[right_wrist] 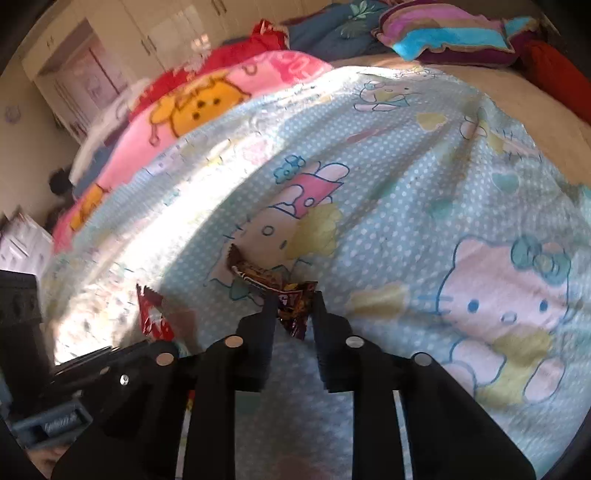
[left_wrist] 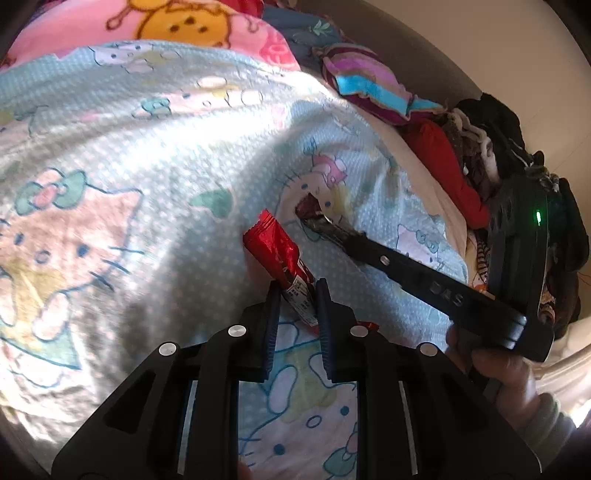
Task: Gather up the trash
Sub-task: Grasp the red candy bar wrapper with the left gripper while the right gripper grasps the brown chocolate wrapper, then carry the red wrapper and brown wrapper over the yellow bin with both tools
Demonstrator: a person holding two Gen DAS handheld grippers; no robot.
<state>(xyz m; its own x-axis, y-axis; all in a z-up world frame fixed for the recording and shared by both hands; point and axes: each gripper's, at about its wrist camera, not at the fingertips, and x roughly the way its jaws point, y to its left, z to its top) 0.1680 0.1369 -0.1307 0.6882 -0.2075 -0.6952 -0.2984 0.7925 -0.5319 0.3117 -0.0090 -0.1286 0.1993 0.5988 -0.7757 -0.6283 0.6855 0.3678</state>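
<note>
Your brown wrapper's [right_wrist: 275, 291] print is too blurred to read. Left gripper [left_wrist: 297, 295] is pinched narrow on the red wrapper [left_wrist: 275, 251]; right gripper [right_wrist: 293, 304] is clamped on the brown one, over the blanket [left_wrist: 147, 184].

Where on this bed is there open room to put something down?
The blue cartoon bedspread lies bare between the two wrappers and the striped pillow. It is crowded by the red wrapper, the brown wrapper and the clothes pile.
</note>
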